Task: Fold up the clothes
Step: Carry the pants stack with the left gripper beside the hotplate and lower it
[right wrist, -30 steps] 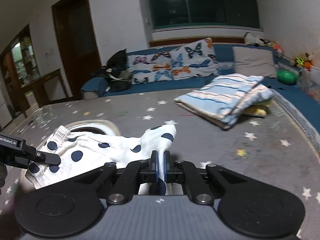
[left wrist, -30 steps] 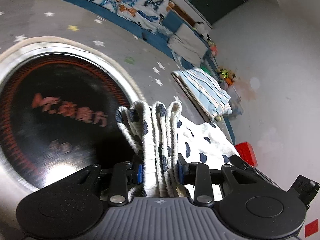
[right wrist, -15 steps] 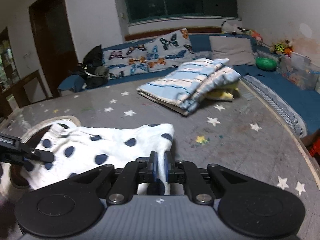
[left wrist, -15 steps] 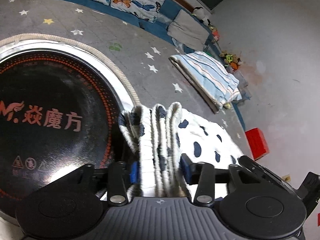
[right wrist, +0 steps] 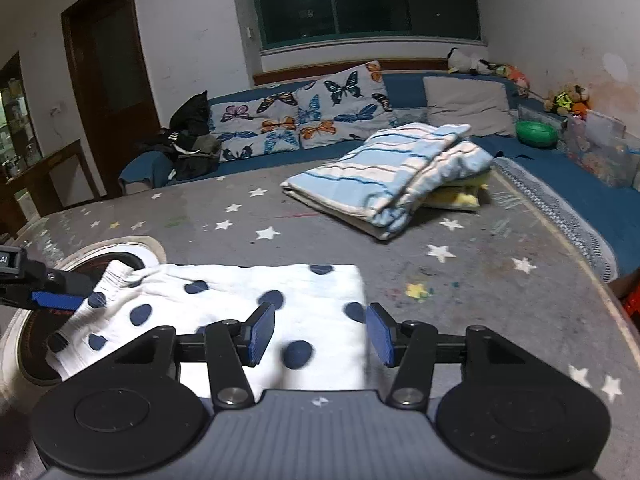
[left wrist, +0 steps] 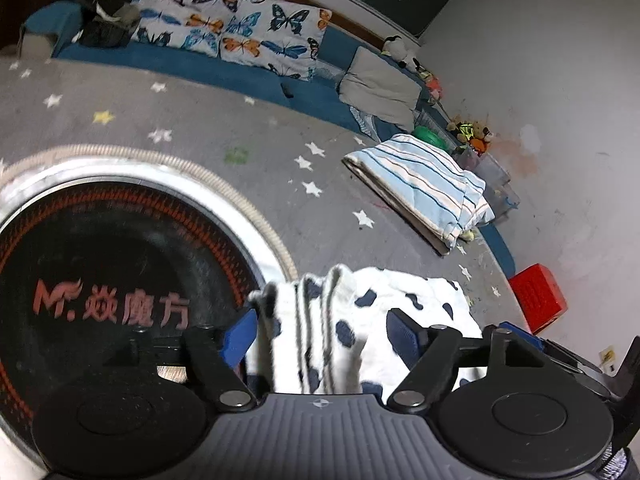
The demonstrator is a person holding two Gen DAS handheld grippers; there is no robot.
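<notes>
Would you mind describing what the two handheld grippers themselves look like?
Both match: the left gripper and right gripper each have a grey ribbed body with a small compass-like mark, two round black discs, black linkage arms with silver pivot screws, and flat blue pads. No cables, hands or sleeves show.

A white garment with navy dots lies folded flat on the grey star-printed desk, one gathered end over a round black plate.

White garment with navy dots; grey cloth sprinkled with white stars; blue-and-white striped blanket; butterfly cushions in orange and blue; red box.
</notes>
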